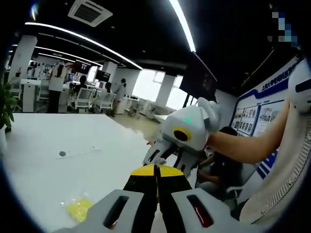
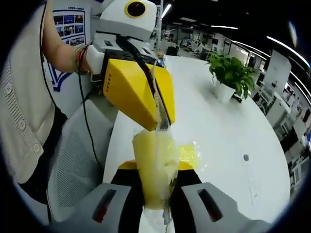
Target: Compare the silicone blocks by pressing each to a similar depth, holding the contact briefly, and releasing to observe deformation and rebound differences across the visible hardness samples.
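Note:
A yellow silicone block (image 2: 151, 160) in clear plastic wrap stands upright between the jaws of my right gripper (image 2: 155, 170), which is shut on it. My left gripper (image 2: 163, 125) comes in from the upper left, its yellow jaws pressed together on the wrap's top edge, with a strip of film running up between them. In the left gripper view my left gripper (image 1: 156, 169) shows shut, tips touching, and the right gripper (image 1: 163, 155) hangs just beyond it on a person's arm. A second yellow wrapped piece (image 2: 190, 155) (image 1: 79, 208) lies on the white table (image 2: 228, 131).
A potted plant (image 2: 231, 73) stands at the table's far side. A small round grey spot (image 1: 62, 154) marks the tabletop. A mesh chair back (image 2: 73, 160) and a person's torso are to the left of the right gripper view. Desks and people fill the office beyond.

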Demonstrator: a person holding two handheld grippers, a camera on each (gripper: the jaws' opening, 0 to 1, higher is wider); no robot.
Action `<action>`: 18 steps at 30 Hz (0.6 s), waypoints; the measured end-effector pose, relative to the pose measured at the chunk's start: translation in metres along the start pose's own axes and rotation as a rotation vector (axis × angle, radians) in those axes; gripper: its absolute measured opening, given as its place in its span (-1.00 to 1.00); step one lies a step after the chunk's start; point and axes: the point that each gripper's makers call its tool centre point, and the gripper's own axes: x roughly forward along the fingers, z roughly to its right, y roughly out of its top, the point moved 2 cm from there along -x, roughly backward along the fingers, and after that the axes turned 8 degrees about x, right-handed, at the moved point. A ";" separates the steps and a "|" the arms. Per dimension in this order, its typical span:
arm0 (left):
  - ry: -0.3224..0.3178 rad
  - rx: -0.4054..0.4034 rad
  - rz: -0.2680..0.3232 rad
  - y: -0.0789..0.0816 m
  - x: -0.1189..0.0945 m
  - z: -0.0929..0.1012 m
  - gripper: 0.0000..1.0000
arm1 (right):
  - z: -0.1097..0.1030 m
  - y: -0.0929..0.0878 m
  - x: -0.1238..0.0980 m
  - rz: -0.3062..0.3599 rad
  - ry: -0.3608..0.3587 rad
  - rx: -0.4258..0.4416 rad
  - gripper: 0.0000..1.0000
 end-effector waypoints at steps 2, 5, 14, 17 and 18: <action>-0.002 -0.001 -0.001 0.000 0.000 0.000 -1.00 | 0.000 0.000 0.000 0.001 -0.002 -0.002 -0.73; -0.002 0.002 -0.001 0.000 -0.001 0.001 -1.00 | -0.001 0.000 -0.001 0.002 -0.005 -0.003 -0.73; -0.001 -0.012 0.007 -0.001 0.001 0.001 -1.00 | 0.001 -0.002 -0.001 0.001 -0.021 -0.014 -0.72; 0.001 -0.012 0.003 -0.002 0.001 0.000 -1.00 | 0.002 -0.003 -0.001 0.000 -0.022 -0.008 -0.71; 0.002 -0.013 0.003 -0.002 0.001 0.000 -1.00 | 0.002 -0.003 0.000 0.000 -0.024 -0.009 -0.71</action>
